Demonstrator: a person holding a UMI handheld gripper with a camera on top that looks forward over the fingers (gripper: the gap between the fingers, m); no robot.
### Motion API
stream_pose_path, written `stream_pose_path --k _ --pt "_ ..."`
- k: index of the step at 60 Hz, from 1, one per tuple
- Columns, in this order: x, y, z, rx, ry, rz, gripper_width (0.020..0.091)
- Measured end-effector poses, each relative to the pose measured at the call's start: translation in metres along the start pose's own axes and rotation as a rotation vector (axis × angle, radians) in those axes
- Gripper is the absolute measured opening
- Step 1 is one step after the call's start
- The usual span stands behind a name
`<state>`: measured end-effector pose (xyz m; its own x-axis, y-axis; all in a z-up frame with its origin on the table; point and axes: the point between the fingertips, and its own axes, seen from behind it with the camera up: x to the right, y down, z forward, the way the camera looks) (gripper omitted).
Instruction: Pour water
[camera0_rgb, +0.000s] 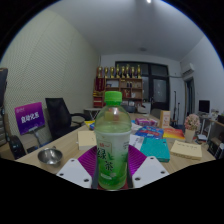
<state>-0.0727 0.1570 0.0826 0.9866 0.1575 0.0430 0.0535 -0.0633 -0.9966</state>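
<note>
A clear plastic bottle (112, 140) with a green cap and a green label stands upright between my gripper's (112, 172) two fingers. The purple pads (88, 162) press against both of its sides, so the gripper is shut on it. The bottle's base is hidden below the fingers, so I cannot tell whether it rests on the table. A small metal bowl (50, 156) sits on the wooden table (70, 150) to the left of the bottle.
Right of the bottle lie a teal book (156, 149), a yellowish pad (186, 150) and assorted clutter. A purple sign (30, 117) and a black chair (62, 117) stand at the left. A shelf of bottles (118, 73) lines the back wall.
</note>
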Motion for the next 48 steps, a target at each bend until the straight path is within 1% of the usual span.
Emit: stream_pose_path --k 6,10,13,15,18,20,22,24,27,29,34,37,48 --pt "-0.001 -0.002 0.000 0.001 0.005 0.007 0.0401" --pt "-0.002 -0.004 -0.001 -0.007 0.005 0.017 0.0469" --pt "-0.002 -0.003 -0.002 -0.029 -0.003 0.016 0.0527" --pt "0.000 0.000 -0.005 -0.059 0.000 0.015 0.0607" --pt "0.004 0.004 -0.015 -0.103 -0.002 0.023 0.0756" --pt "0.003 0.003 -0.021 -0.115 -0.011 0.031 0.0854" --pt "0.003 0.008 -0.031 -0.120 -0.016 0.038 0.0849" --pt "0.003 0.006 -0.042 -0.134 -0.018 0.036 0.0835" --pt "0.006 0.002 -0.062 -0.150 -0.017 0.020 0.0833" --pt "0.005 0.003 -0.075 -0.143 -0.010 0.007 0.0835" --pt "0.001 -0.017 -0.111 -0.126 -0.001 -0.024 0.0834" --pt "0.000 -0.017 -0.145 -0.118 -0.002 -0.034 0.0840" --pt "-0.012 -0.049 -0.250 -0.068 0.003 -0.034 0.0840"
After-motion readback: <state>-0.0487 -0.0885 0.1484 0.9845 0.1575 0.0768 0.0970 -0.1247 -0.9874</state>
